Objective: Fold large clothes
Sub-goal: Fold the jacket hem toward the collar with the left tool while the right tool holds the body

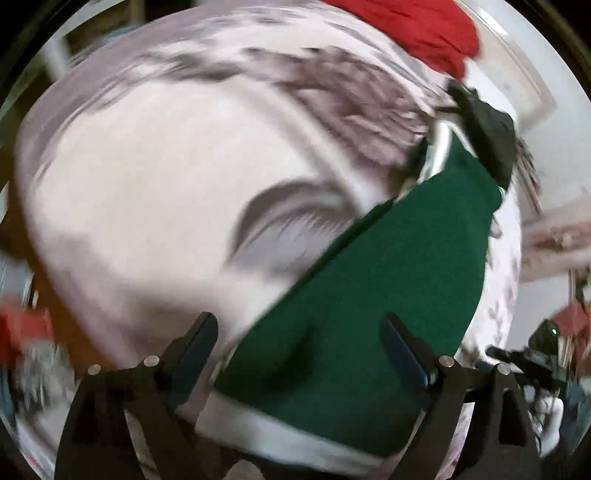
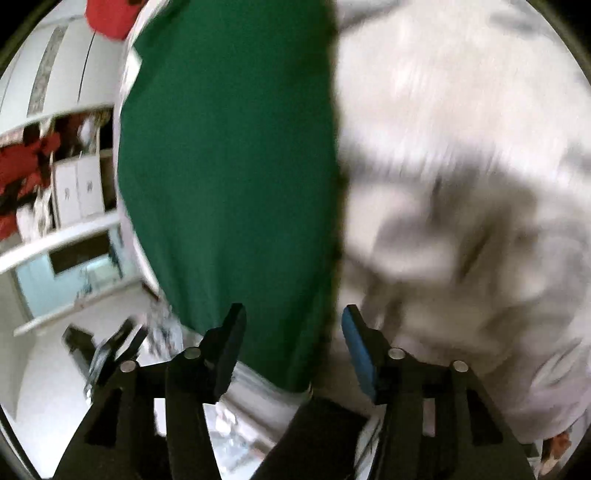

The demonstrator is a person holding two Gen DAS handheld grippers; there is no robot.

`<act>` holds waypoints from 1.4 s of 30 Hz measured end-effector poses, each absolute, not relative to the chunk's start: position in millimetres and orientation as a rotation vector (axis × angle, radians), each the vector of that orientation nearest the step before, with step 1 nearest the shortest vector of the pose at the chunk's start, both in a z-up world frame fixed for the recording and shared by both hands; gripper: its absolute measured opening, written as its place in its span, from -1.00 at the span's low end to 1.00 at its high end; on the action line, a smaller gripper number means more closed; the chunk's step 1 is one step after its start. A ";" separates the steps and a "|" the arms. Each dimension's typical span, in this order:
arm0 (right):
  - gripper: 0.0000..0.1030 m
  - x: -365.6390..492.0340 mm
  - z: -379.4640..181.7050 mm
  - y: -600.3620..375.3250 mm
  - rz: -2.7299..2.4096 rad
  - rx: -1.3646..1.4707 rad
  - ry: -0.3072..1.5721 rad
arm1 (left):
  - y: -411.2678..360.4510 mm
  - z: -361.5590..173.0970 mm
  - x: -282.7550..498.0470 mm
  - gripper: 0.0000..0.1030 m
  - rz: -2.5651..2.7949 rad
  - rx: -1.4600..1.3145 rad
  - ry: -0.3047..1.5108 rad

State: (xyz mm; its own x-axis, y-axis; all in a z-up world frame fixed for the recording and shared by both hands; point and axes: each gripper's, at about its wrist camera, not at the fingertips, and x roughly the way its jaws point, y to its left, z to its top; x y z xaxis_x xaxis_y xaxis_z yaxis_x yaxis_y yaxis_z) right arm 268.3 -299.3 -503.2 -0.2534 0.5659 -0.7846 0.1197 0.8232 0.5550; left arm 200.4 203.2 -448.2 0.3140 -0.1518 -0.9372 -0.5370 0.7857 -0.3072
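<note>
A dark green garment (image 1: 388,295) lies in a long folded strip on a pale patterned bedsheet (image 1: 147,184). My left gripper (image 1: 299,332) is open, its jaws wide apart above the near end of the green strip. In the right wrist view the same green garment (image 2: 229,155) runs from top to bottom. My right gripper (image 2: 293,325) is open, its jaws standing over the garment's near right edge. The other gripper (image 1: 487,136) shows at the garment's far end in the left wrist view. Both views are motion-blurred.
A red cloth (image 1: 417,29) lies at the far edge of the bed. White shelves (image 2: 74,184) with red items stand to the left in the right wrist view. A black device (image 1: 535,354) shows at the right.
</note>
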 end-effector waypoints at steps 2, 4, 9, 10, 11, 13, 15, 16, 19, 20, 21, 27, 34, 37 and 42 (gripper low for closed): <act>0.17 301.5 -507.5 -308.0 0.379 0.551 1.735 | 207.9 -458.0 254.5 0.73 0.204 -0.675 1.230; 0.23 330.3 -512.1 -322.5 0.302 0.590 1.670 | 204.1 -466.1 314.1 0.73 0.104 -0.672 1.203; 0.29 380.2 -533.3 -333.9 0.184 0.716 1.538 | 166.7 -504.6 464.7 0.72 -0.140 -0.567 1.250; 0.29 384.5 -537.6 -337.7 0.170 0.748 1.531 | 156.7 -517.5 490.5 0.64 -0.170 -0.531 1.280; 0.29 384.4 -542.5 -342.7 0.156 0.789 1.522 | 147.5 -527.5 509.3 0.42 -0.211 -0.506 1.303; 0.29 381.5 -551.9 -348.3 0.142 0.872 1.503 | 141.0 -540.3 531.6 -0.77 -0.252 -0.474 1.332; 0.30 373.3 -557.7 -355.2 0.132 0.942 1.482 | 144.6 -534.2 535.1 -0.80 -0.286 -0.507 1.315; 0.30 358.6 -559.6 -360.2 0.126 0.963 1.478 | 146.9 -527.5 532.6 -0.80 -0.301 -0.517 1.300; 0.30 342.7 -560.5 -377.0 0.094 1.008 1.477 | 173.0 -531.1 543.3 -0.80 -0.323 -0.588 1.321; 0.30 338.1 -558.0 -381.5 0.087 1.014 1.475 | 186.4 -547.1 552.4 -0.80 -0.321 -0.645 1.353; 0.30 335.0 -556.5 -382.7 0.083 1.010 1.481 | 195.9 -565.7 561.4 -0.79 -0.317 -0.682 1.392; 0.30 302.7 -535.9 -359.7 0.089 0.874 1.562 | 224.0 -606.6 557.6 -0.58 -0.384 -0.902 1.456; 0.42 261.9 -514.8 -354.9 0.174 0.902 1.588 | 223.0 -584.4 499.3 0.08 -0.429 -0.845 1.454; 0.47 226.7 -535.9 -332.6 0.212 0.890 1.665 | 221.1 -588.3 495.6 0.02 -0.382 -0.850 1.413; -0.47 192.7 -580.8 -299.7 0.261 0.972 1.778 | 193.2 -577.6 502.5 -0.77 -0.345 -0.747 1.337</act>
State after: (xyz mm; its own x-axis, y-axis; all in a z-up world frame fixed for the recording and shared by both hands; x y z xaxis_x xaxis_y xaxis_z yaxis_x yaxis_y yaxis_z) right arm 192.7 -299.7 -580.8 -0.1254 0.7159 -0.6869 0.4883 0.6472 0.5854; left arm 502.5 193.2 -577.6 0.2275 -0.6243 -0.7473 -0.1851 0.7257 -0.6626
